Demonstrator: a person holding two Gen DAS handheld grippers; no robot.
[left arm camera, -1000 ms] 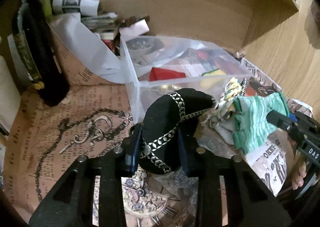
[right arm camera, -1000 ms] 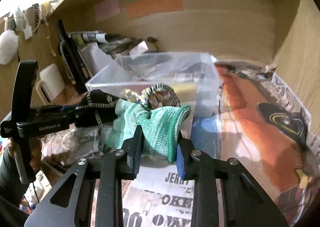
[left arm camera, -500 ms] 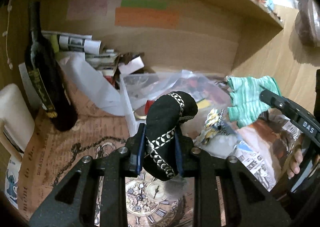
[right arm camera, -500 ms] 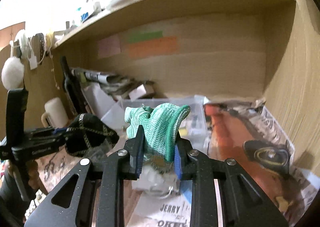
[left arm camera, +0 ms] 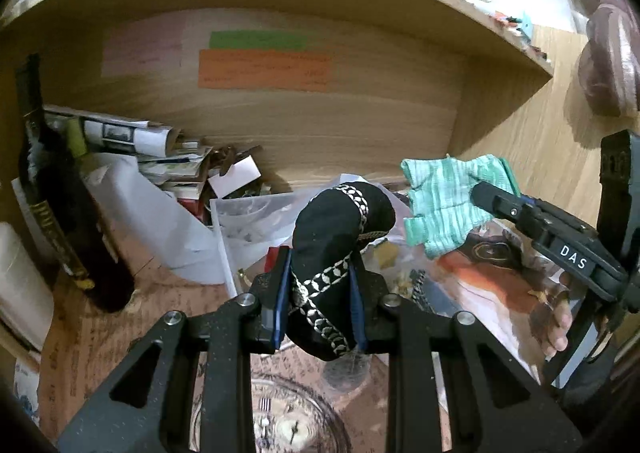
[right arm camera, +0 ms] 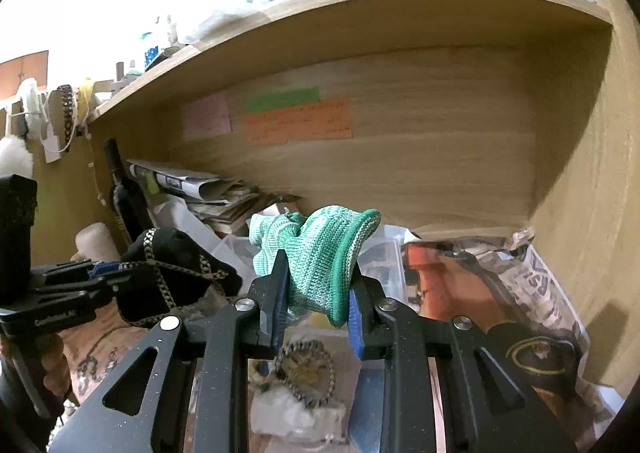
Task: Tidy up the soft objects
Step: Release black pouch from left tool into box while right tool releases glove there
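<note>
My left gripper (left arm camera: 320, 293) is shut on a black cloth pouch with silver braid trim (left arm camera: 336, 245) and holds it in the air in front of the shelf. The pouch also shows in the right wrist view (right arm camera: 168, 277). My right gripper (right arm camera: 316, 301) is shut on a green knitted glove (right arm camera: 320, 253), also lifted; in the left wrist view the glove (left arm camera: 448, 205) hangs to the right of the pouch. A clear plastic bin (left arm camera: 248, 221) with mixed items sits on the shelf floor below and behind both.
A dark wine bottle (left arm camera: 56, 213) stands at the left, with rolled papers and a stack of magazines (left arm camera: 160, 157) behind it. Printed newspaper (right arm camera: 520, 301) lines the shelf floor. A round chain-trimmed item (right arm camera: 308, 373) lies on white cloth under the right gripper. Wooden walls close in at back and right.
Both grippers have risen and tilted up with their loads: the pouch and the glove were low next to the bin and now hang higher, with the shelf's upper board in view.
</note>
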